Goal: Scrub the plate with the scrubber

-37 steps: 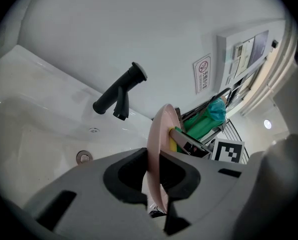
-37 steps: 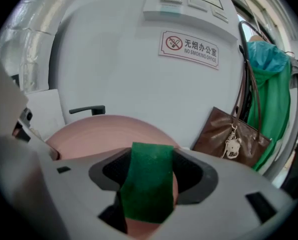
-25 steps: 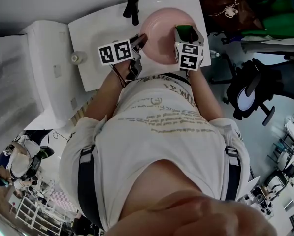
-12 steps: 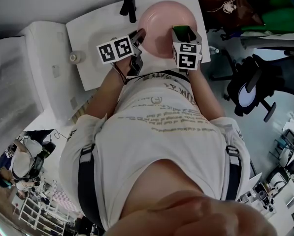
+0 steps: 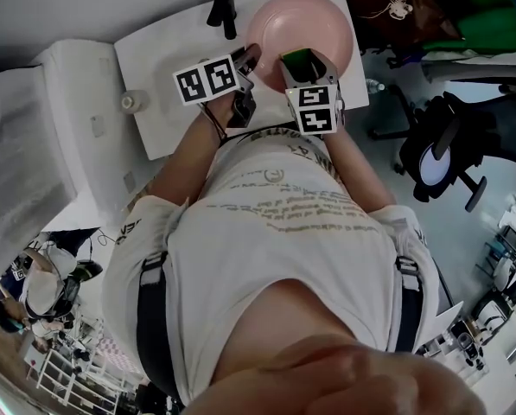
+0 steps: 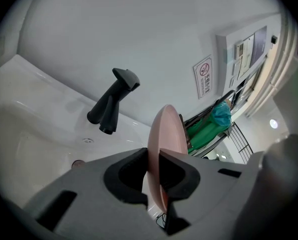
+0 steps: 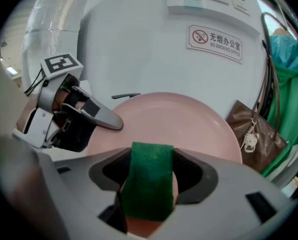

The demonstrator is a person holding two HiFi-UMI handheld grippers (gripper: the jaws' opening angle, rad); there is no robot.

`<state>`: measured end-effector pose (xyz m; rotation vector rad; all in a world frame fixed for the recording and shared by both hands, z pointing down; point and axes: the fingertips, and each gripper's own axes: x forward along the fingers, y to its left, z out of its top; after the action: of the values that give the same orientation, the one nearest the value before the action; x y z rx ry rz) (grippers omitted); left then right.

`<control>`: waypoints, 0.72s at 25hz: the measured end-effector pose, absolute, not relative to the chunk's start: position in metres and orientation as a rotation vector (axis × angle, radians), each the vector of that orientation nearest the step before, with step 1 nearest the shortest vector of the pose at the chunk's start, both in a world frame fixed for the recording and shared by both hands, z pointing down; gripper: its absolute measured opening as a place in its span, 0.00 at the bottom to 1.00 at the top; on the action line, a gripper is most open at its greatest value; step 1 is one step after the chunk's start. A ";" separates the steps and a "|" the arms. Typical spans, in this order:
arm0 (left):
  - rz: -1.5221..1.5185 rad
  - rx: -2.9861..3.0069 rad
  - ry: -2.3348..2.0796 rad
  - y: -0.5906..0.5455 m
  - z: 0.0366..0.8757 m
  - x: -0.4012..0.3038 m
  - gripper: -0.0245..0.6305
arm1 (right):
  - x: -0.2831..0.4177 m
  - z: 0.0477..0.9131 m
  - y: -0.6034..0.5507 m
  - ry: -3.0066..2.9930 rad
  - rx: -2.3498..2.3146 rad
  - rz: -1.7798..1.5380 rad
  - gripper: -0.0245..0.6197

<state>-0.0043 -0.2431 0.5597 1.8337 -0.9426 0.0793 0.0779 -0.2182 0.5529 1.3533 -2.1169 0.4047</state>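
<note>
- Pink plate [image 5: 309, 22] is held up over the white basin [image 5: 158, 67] in the head view. The left gripper [image 5: 248, 60] pinches its left rim, and the right gripper [image 5: 302, 66] presses the green scrubber [image 5: 292, 58] to its face. Since a second ago the right gripper and scrubber have slid from the plate's right edge toward the left gripper, which has hardly moved. A black faucet [image 5: 226, 9] stands behind, and an office chair [image 5: 452, 158] is off to the right on the pale floor.
- Left gripper view: the jaws of the left gripper [image 6: 152, 171] are closed narrowly on the plate [image 6: 166, 131], which is seen edge-on. The faucet [image 6: 114, 100] and basin [image 6: 29, 129] lie beyond, with a sign [image 6: 204, 75] on the white wall.
- Right gripper view: the right gripper [image 7: 151, 176] clamps the scrubber [image 7: 149, 184], which is flat against the plate [image 7: 188, 121]. The left gripper [image 7: 101, 118] grips the rim at the left. A brown bag [image 7: 253, 139] hangs to the right.
</note>
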 end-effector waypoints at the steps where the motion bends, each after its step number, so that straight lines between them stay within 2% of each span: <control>1: 0.082 1.834 -0.938 -0.243 0.560 -0.003 0.11 | 0.074 0.551 -0.218 -2.127 1.338 0.386 0.43; 8: 0.144 1.882 -0.897 -0.233 0.558 0.011 0.11 | 0.055 0.544 -0.223 -2.176 1.274 0.353 0.43; 18: 0.167 1.894 -0.876 -0.224 0.556 0.012 0.11 | 0.068 0.528 -0.258 -2.166 1.350 0.342 0.43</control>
<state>0.0118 -0.2242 0.5564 1.8936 -0.8757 0.1667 0.0678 -0.2582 0.5284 1.3498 -2.1662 0.3422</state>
